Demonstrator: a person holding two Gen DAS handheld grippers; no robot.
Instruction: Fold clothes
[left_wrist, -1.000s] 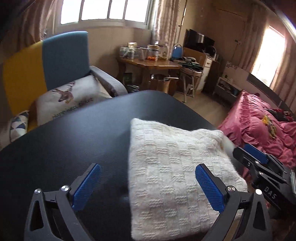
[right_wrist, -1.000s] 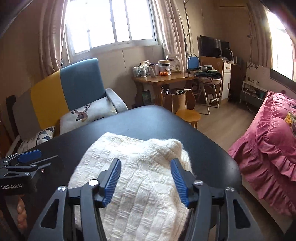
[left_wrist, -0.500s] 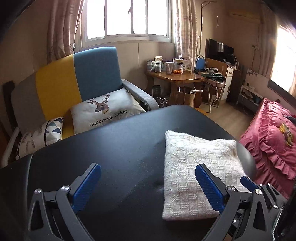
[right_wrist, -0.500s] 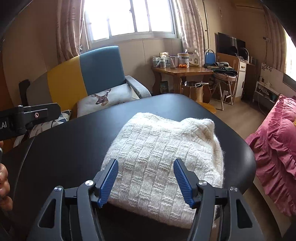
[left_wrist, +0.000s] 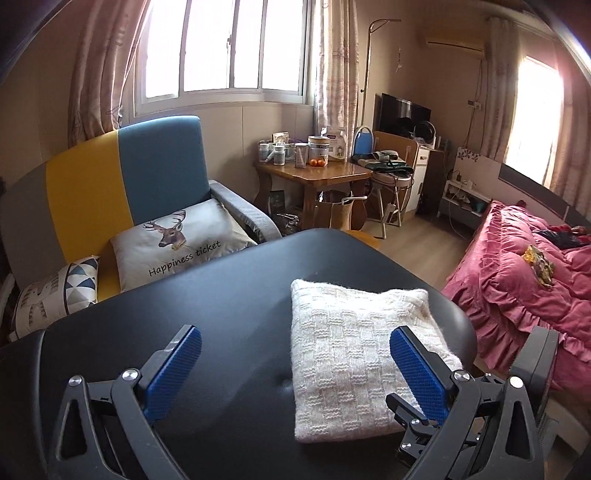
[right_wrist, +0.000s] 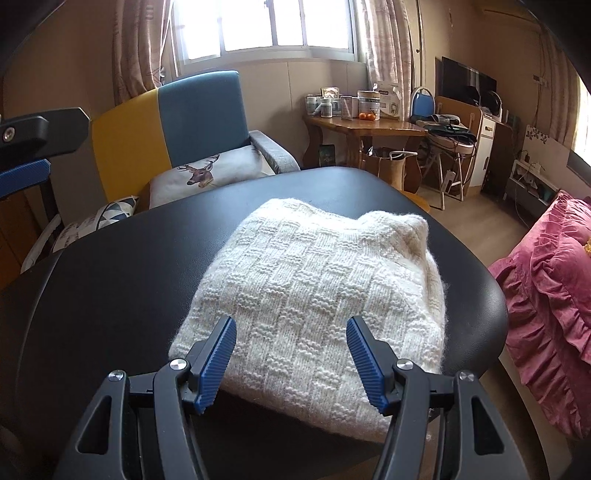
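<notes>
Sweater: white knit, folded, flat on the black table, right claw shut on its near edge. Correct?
Not quite. The right claw is open, its jaws spread above the sweater and pressing on nothing, as the right wrist view shows. The rest holds: white knit, folded, flat on the black table.

Daylight from the blown-out window (left_wrist: 225, 48) at upper centre leaves the room warm, sharp, with fisheye-bent, dark-vignetted corners.
</notes>
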